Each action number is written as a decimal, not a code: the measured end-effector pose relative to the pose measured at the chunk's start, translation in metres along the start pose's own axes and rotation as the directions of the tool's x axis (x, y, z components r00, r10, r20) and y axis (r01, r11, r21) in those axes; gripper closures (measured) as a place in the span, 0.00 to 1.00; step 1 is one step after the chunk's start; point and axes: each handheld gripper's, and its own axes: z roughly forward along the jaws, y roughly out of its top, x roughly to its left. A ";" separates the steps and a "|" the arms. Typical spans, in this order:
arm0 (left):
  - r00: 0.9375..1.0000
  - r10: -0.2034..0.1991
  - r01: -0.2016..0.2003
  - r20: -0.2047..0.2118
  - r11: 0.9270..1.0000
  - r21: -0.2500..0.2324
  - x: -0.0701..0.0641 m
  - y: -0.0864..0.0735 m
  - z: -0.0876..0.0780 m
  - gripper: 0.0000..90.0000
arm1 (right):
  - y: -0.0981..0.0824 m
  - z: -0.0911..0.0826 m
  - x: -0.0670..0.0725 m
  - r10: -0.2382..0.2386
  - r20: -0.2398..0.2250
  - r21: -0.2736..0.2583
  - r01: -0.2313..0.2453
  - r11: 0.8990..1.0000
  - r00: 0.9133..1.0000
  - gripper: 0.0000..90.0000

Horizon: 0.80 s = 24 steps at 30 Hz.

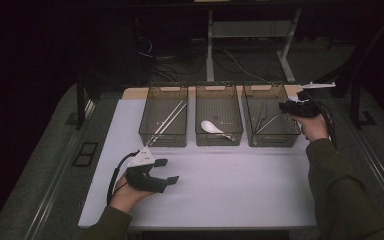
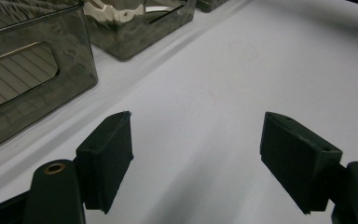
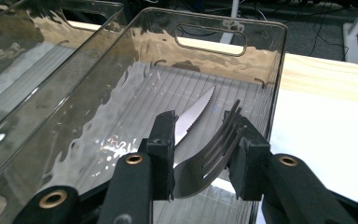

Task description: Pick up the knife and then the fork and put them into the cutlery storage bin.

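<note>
Right gripper (image 3: 200,149) over right bin (image 3: 270,70), fork (image 3: 205,163) between its parted jaws.
Fork sits inside the bin beside a knife (image 3: 196,116); pads look loose, not clamping. Left gripper (image 2: 196,163) rests released on the white table (image 2: 223,84), holding nothing.

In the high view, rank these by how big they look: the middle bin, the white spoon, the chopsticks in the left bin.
1. Middle bin
2. Chopsticks, long but thin
3. White spoon, shortest
</note>
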 end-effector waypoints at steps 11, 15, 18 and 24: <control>1.000 0.005 -0.005 -0.002 1.000 0.005 0.001 0.000 0.000 0.27 | 0.002 0.008 -0.003 -0.002 0.012 -0.001 0.002 1.000 1.000 0.51; 1.000 0.004 -0.004 -0.003 1.000 0.005 0.001 0.000 0.001 0.26 | 0.001 0.007 -0.006 -0.008 0.009 -0.003 0.008 1.000 1.000 0.48; 1.000 0.002 -0.002 -0.005 1.000 0.003 0.001 0.000 0.001 0.26 | 0.002 0.004 -0.008 0.004 0.008 -0.016 -0.004 1.000 1.000 0.46; 1.000 0.004 -0.004 -0.005 1.000 0.004 0.001 0.000 0.002 0.25 | 0.004 -0.003 -0.011 0.009 0.003 -0.035 -0.009 0.999 1.000 0.44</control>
